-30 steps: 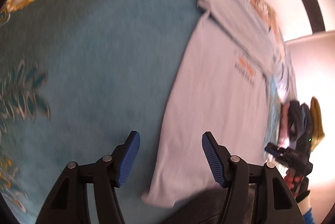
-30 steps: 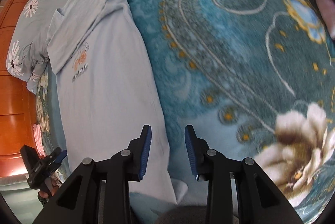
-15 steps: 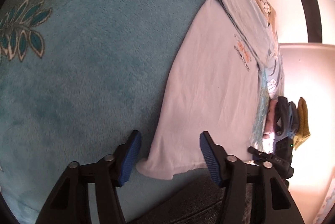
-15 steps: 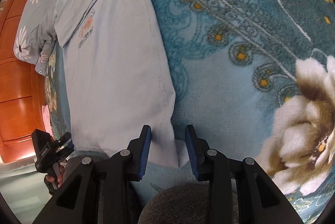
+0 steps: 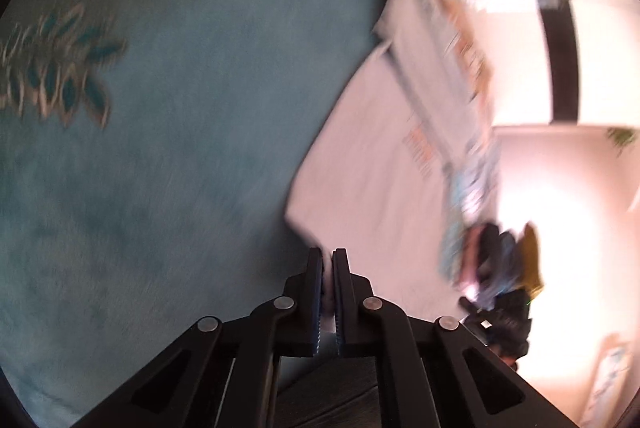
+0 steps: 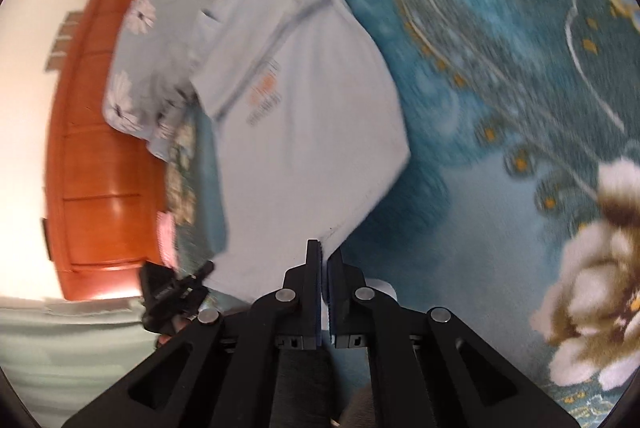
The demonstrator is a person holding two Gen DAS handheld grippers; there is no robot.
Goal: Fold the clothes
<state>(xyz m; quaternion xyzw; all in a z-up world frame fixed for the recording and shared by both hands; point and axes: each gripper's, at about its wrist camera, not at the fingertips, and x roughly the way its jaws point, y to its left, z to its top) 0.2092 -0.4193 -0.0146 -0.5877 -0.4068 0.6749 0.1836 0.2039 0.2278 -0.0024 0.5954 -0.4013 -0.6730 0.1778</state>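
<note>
- Shirt [image 5: 372, 164] hem is pinched at both near corners: the left hand-held gripper [image 5: 328, 260] is clenched on the left corner, the right hand-held gripper [image 6: 324, 256] on the right corner, each with a sliver of pale cloth showing between its pads.
- Only a thin edge of fabric sits in each grip, so a corner may slip free if the cloth is pulled hard; a one-sided slip would leave the fold skewed.
- Near the grippers the hem rises off the blanket [image 5: 168, 148] and curls at the corners, while the rest of the shirt lies flat on the bed. Uneven lift between the two sides would likely set the crease crooked.
- The plush teal blanket looks grippy; dragging the shirt across it instead of lifting could bunch the lower layer and wrinkle the body.
- Farther out, a sleeve [image 6: 240, 40] is already folded across the chest by the printed logo [image 6: 266, 96]. A quick swing of the hem could flip it open again.
- Beyond that, a floral quilt [image 6: 136, 76] lies bunched against the collar end; cloth carried too far could land on it and lose its flat shape.
- Both views are motion-blurred, so finer grip detail cannot be told.
</note>
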